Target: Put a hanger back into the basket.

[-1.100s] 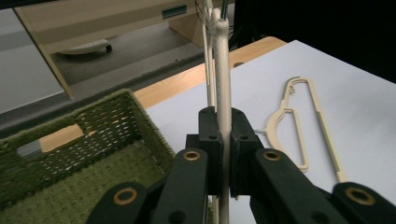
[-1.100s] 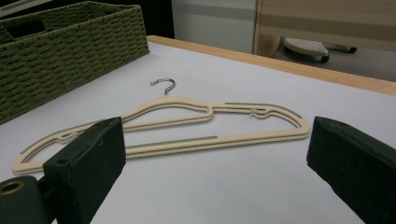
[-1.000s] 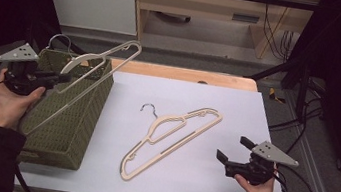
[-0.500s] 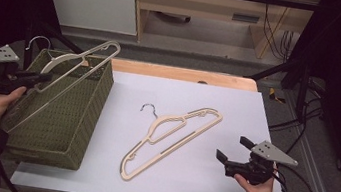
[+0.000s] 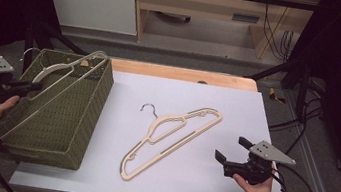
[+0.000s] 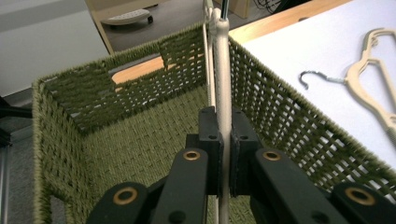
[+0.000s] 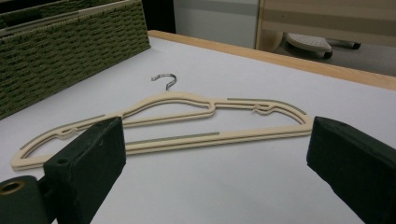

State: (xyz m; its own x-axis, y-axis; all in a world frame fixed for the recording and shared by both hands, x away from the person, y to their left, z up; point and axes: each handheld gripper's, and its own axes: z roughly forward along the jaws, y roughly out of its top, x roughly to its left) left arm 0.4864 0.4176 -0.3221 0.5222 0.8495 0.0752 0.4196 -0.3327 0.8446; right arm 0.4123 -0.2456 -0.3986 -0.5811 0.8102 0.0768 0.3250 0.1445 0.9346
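Observation:
A cream hanger (image 5: 68, 69) hangs over the green woven basket (image 5: 84, 129), with my left gripper (image 5: 33, 87) shut on one of its arms at the basket's left side. In the left gripper view both jaws press on the hanger's cream bar (image 6: 223, 84) above the basket's inside (image 6: 140, 140). A second cream hanger (image 5: 173, 137) with a metal hook lies flat on the white table top. My right gripper (image 5: 231, 152) stands open near the table's front right, pointing at that hanger (image 7: 187, 126), a short way from it.
The white sheet (image 5: 256, 118) covers the wooden table (image 5: 181, 73). Beyond the table's far edge stands a wooden cabinet (image 5: 201, 4). Cables (image 5: 300, 129) trail past the right edge. Free room lies between the basket and the lying hanger.
My left gripper has carried its hanger leftward and down, so the hanger now sits lower over the basket. The right gripper and the lying hanger have stayed put.

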